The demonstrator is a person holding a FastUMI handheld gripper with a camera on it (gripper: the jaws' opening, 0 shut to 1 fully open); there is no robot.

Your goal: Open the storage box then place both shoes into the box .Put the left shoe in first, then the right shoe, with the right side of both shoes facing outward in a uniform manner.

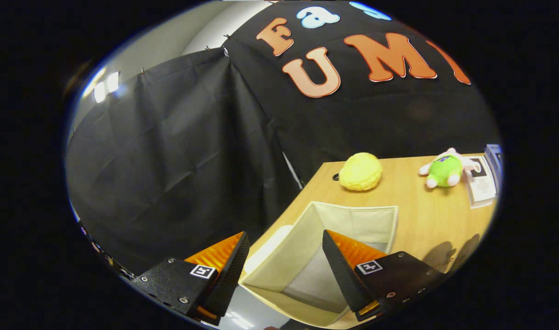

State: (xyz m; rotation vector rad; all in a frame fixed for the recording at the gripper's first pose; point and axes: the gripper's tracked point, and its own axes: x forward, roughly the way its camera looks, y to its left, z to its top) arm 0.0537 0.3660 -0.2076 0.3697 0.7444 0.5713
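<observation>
A cream fabric storage box (pixel 352 220) stands open on the wooden table (pixel 426 215), near the table's left corner. Its inside looks bare as far as I can see; the fingers cover part of it. My gripper (pixel 286 240) hovers above the box's near-left wall, open, with nothing between its fingers. One finger (pixel 229 261) is out past the box's left side, the other finger (pixel 348 261) hangs over the box's inside.
A yellow round plush (pixel 361 171) lies on the table beyond the box. A green and white plush toy (pixel 445 169) lies further right, beside a printed sheet (pixel 482 182). A small hole (pixel 336 176) marks the tabletop. Black cloth walls rise behind and to the left.
</observation>
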